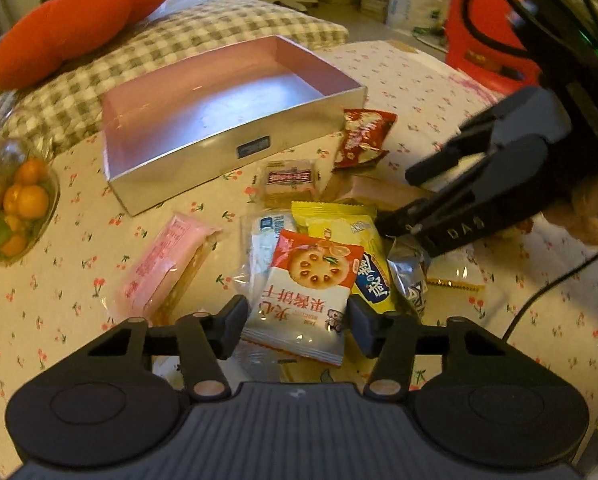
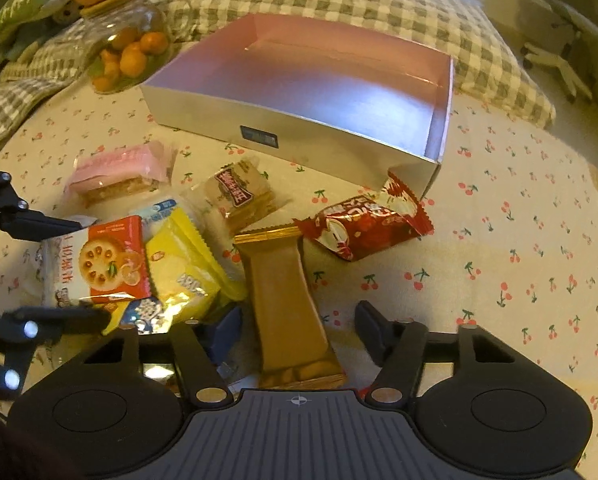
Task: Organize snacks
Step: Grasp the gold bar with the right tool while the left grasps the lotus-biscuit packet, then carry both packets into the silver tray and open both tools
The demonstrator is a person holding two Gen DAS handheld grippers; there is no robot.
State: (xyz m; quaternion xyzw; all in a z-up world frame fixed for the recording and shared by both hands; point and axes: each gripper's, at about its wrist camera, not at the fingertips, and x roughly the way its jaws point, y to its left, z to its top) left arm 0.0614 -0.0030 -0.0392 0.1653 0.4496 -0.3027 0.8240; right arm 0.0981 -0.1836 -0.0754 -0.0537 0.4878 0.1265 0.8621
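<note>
The bed covered in a cherry-print sheet [image 2: 519,208] carries everything. Largest is the shallow silver cardboard box with a pink inside [image 1: 219,92], open-topped, toward the pillow end of the bed, one long wall facing my tools. Nearer me lies a loose heap of snack packets. The long tan bar wrapper with gold crimped ends [image 2: 287,300] runs lengthwise away from me, its far end pointing at the box. My right tool [image 2: 299,332] straddles its near half; the pads stand just clear of both sides, so it is not clamped. The white-and-red biscuit packet printed with a round cookie [image 1: 303,292] lies on the heap, long axis toward the box, print upside down to me. My left tool [image 1: 297,320] has its pads touching both side edges, gripping it.
</note>
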